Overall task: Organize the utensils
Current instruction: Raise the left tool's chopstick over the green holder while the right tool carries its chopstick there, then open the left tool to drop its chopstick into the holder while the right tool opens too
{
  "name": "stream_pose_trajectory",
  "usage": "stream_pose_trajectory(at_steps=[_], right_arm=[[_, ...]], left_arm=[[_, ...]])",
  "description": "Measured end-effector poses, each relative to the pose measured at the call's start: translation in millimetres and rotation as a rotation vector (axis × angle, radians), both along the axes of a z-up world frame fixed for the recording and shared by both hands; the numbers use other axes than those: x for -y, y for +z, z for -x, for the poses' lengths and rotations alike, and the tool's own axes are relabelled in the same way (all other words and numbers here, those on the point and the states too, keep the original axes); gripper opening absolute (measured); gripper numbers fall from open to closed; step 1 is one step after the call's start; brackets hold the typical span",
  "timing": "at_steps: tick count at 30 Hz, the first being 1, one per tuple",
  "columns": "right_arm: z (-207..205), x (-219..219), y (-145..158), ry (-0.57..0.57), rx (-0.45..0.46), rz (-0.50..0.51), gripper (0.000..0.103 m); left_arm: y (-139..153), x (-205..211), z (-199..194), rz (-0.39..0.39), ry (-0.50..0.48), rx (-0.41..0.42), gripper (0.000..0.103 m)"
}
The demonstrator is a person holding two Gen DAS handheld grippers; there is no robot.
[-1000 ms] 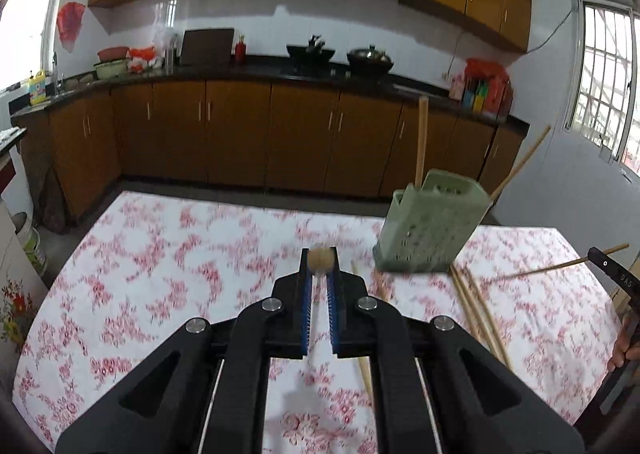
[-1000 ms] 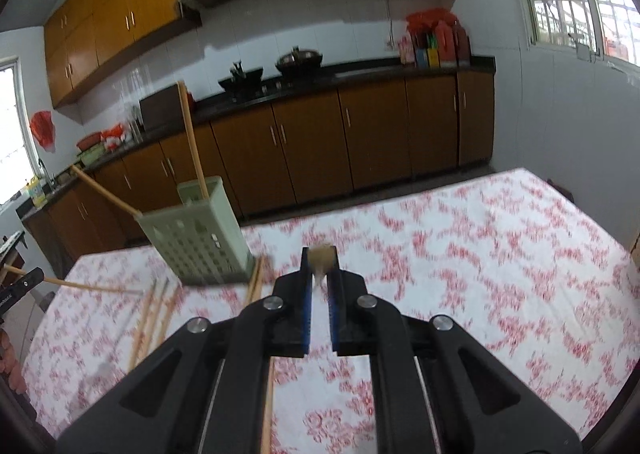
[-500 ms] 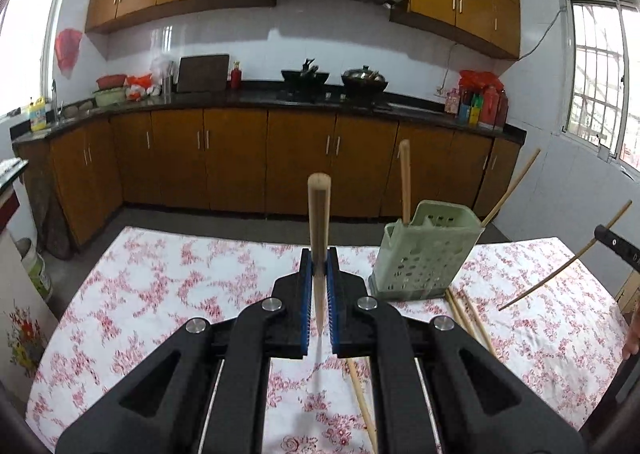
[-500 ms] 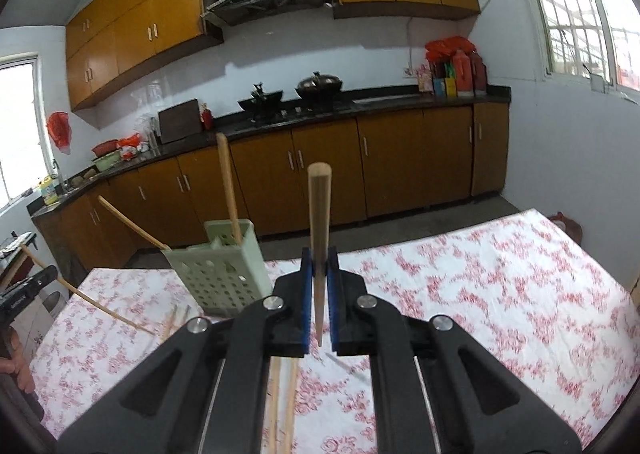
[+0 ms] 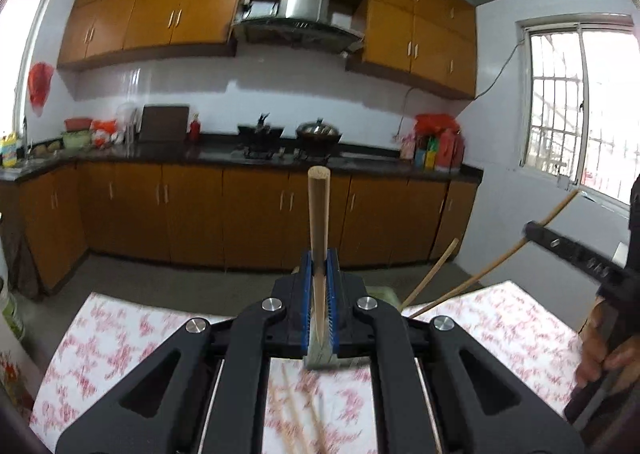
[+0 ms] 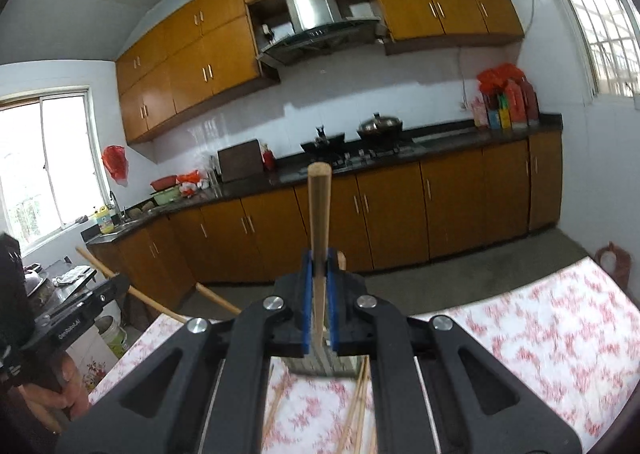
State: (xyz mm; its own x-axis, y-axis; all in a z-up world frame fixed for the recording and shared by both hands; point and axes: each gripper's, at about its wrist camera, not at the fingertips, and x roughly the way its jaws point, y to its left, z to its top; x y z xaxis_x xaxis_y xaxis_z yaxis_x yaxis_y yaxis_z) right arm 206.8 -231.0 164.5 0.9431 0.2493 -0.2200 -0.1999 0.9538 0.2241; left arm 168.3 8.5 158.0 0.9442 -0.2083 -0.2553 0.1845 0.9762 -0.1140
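My left gripper (image 5: 319,258) is shut on a wooden chopstick (image 5: 318,213) that stands upright between its blue pads. My right gripper (image 6: 319,256) is shut on another wooden chopstick (image 6: 319,209), also upright. The green perforated holder (image 5: 320,362) is mostly hidden behind the left jaws; a grey-green part of it (image 6: 320,364) shows under the right jaws. A chopstick (image 5: 430,274) leans out of it. Loose chopsticks lie on the floral tablecloth below the left gripper (image 5: 296,418) and below the right gripper (image 6: 356,410). The right gripper with its chopstick shows at the right of the left wrist view (image 5: 576,254).
The table (image 5: 112,342) has a red-and-white floral cloth and ends near the grey floor. Brown kitchen cabinets (image 5: 248,213) and a black counter with a stove and a pot (image 5: 318,131) run along the back wall. The left hand-held gripper (image 6: 72,318) shows at the right wrist view's left edge.
Both grippers have risen and tilted up with their chopsticks; the sticks went from end-on to upright. The holder dropped from mid-view to behind the jaws, and the table shows lower.
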Motion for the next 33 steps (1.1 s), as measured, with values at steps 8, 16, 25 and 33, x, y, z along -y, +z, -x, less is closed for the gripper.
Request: stream_pose_trajectory(at_steps=[8,16,25,33], right_arm=[[-48.9,-20.8,-3.7,-0.023,-0.012,0.057,0.008],[-90.0,-26.3,-32.0,-0.012,-0.106,0.047,0.008],[-108.2,-31.0,-51.2,-0.006,-0.155,0.051,0.008],[-94.3,-27.4,-41.9,-0.024,-0.133,0.041,0.014]], left_arm=[[17.5,25.1,-43.6,0.013,0.039,0.066,0.008],[-18.4,33.5,-91.7,0.024,0.063,-0.012,0.008],[-42.2,35.3,-100.7,0.018,0.053,-0.080,0.008],[-26.2,28.0,-88.3,0.032,0.048,-0.084,0.009]])
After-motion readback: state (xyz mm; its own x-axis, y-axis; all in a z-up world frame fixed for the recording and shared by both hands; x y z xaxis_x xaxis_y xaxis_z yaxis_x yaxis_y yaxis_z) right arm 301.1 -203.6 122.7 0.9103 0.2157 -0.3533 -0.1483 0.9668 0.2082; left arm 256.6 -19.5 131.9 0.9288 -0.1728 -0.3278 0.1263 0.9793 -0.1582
